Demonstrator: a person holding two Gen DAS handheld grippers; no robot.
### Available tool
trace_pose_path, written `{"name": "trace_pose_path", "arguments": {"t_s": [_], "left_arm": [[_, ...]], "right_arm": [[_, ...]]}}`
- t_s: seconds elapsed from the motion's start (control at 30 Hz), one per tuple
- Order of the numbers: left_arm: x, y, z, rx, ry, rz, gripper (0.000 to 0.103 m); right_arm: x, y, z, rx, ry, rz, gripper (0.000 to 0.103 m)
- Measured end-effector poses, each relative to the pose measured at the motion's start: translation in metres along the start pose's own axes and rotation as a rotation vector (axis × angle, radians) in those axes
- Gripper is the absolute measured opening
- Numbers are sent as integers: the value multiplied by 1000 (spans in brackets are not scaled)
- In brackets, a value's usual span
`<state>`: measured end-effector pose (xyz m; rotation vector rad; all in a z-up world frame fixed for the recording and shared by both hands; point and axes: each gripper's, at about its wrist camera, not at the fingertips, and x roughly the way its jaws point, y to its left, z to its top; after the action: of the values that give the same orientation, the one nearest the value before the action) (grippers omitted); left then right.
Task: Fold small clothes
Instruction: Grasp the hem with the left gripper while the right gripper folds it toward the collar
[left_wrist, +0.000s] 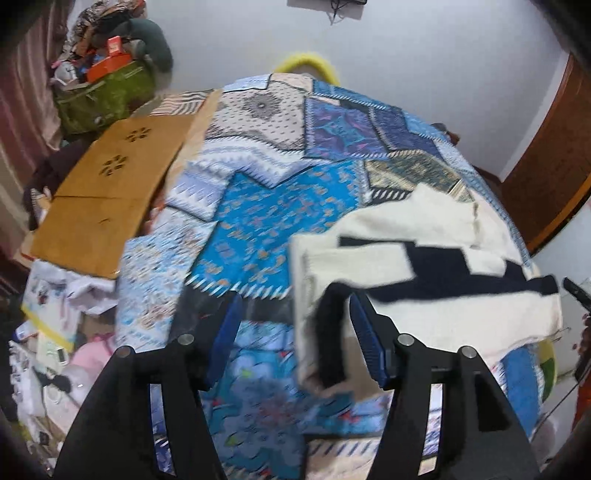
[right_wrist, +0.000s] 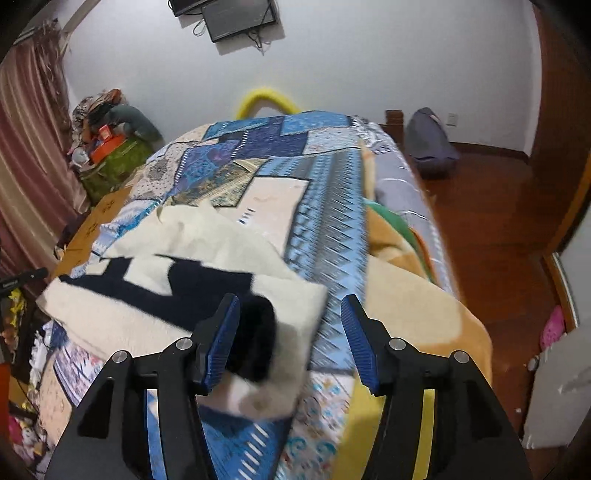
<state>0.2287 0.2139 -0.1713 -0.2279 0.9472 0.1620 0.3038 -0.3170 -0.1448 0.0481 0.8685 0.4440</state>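
Between the blue pads of the left claw, the near left corner of the cream-and-navy garment lies loose; the jaws stand partly apart and neither pad presses the cloth, though the right pad sits just beside the folded edge. Between the pads of the right claw, the garment's near right corner lies slack in the same way; these jaws also stand partly apart, with the left pad close against the dark band and the right pad well clear over the bedspread. Neither claw has hold of anything. Beyond both claws, the garment rests folded flat on the blue patchwork bedspread of the bed, its navy stripe running across the cream body. Left of the left claw and farther off, a brown cardboard sheet lies at the bed's edge. Farthest back, a yellow hoop rises against the white wall.
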Motion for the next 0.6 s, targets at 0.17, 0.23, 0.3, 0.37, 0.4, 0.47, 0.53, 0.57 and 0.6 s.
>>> {"name": "trace_pose_path", "arguments": {"t_s": [0.17, 0.23, 0.3, 0.37, 0.4, 0.47, 0.53, 0.57, 0.6], "left_arm": [[3, 10, -29, 32, 39, 28, 60], [6, 8, -40, 51, 57, 23, 60], [12, 2, -48, 74, 78, 13, 60], [18, -6, -52, 100, 95, 3, 60], [20, -10, -52, 112, 98, -4, 60], [25, -19, -50, 137, 98, -26, 60], [32, -28, -44, 162, 95, -33, 60], [36, -34, -39, 178, 95, -31, 60], [41, -38, -35, 190, 95, -31, 60]], "right_arm": [[-10, -3, -17, -23, 25, -31, 53], [-9, -3, -24, -19, 40, -26, 55], [-6, 0, -29, -26, 55, -21, 56], [-2, 5, -34, -34, 70, -15, 57], [1, 7, -35, -36, 78, -7, 57], [8, 15, -34, -47, 90, 9, 57], [16, 23, -31, -70, 98, 18, 57], [20, 28, -29, -85, 102, 18, 57], [22, 31, -29, -97, 106, 16, 57]]}}
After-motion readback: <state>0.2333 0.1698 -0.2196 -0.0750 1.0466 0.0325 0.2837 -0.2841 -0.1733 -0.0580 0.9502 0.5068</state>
